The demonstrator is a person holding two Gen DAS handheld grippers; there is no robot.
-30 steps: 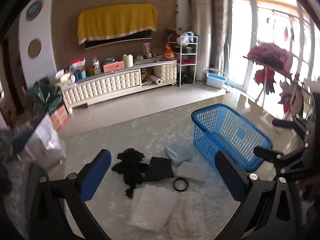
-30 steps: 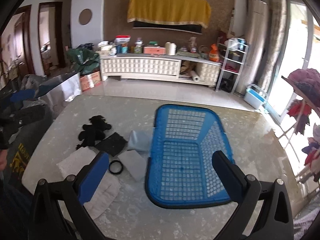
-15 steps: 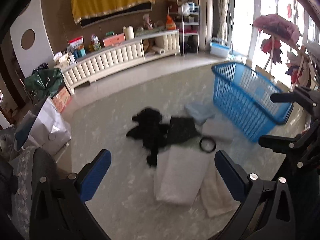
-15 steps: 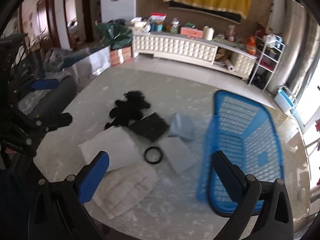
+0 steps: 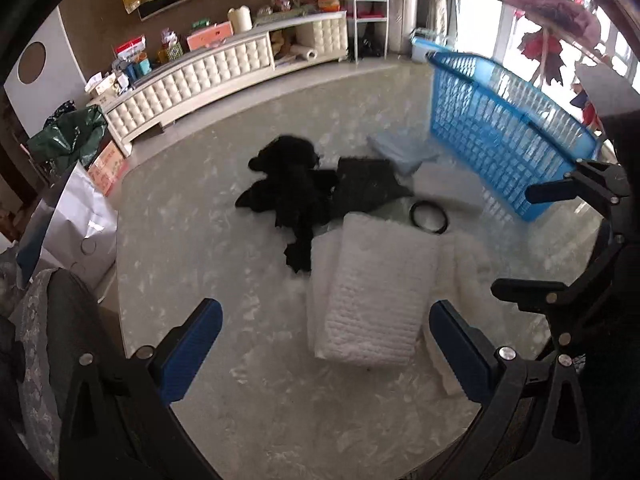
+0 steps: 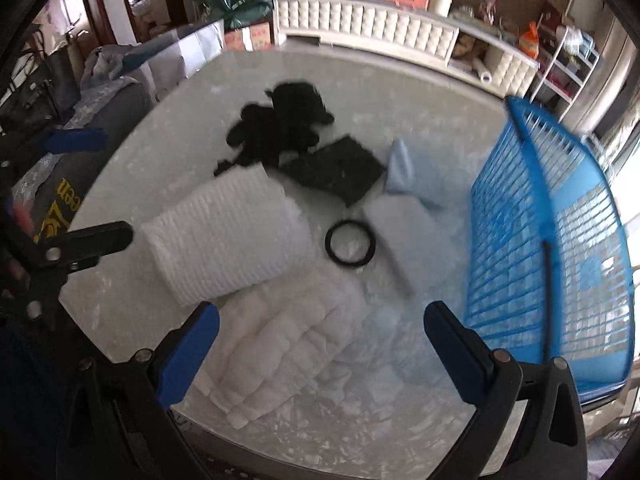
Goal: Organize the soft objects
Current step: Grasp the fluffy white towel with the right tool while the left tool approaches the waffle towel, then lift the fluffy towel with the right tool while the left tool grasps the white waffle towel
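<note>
Soft items lie on a pale marble table [image 5: 256, 400]: a black plush toy [image 5: 288, 184] [image 6: 280, 124], a dark folded cloth [image 5: 364, 184] [image 6: 336, 168], a light blue cloth [image 5: 400, 148] [image 6: 408, 172], a grey folded cloth [image 6: 412, 236], a ribbed white towel [image 5: 372, 292] [image 6: 228, 236], a fluffy white towel [image 6: 288, 340] and a black ring [image 5: 428, 216] [image 6: 350, 244]. A blue plastic basket [image 5: 500, 120] [image 6: 560, 240] stands at the right. My left gripper [image 5: 324, 352] is open above the ribbed towel's near end. My right gripper [image 6: 320, 352] is open over the fluffy towel.
A white tufted cabinet [image 5: 224, 76] [image 6: 380, 28] loaded with boxes runs along the far wall. A green bag [image 5: 68, 140] and a silver bag [image 5: 76, 224] sit off the table's left edge. A shelf rack [image 5: 368, 4] and bright windows are at the right.
Both grippers have dropped lower and swung left, toward the pile of cloths. The basket has slid to the right of both views. Nothing on the table has moved.
</note>
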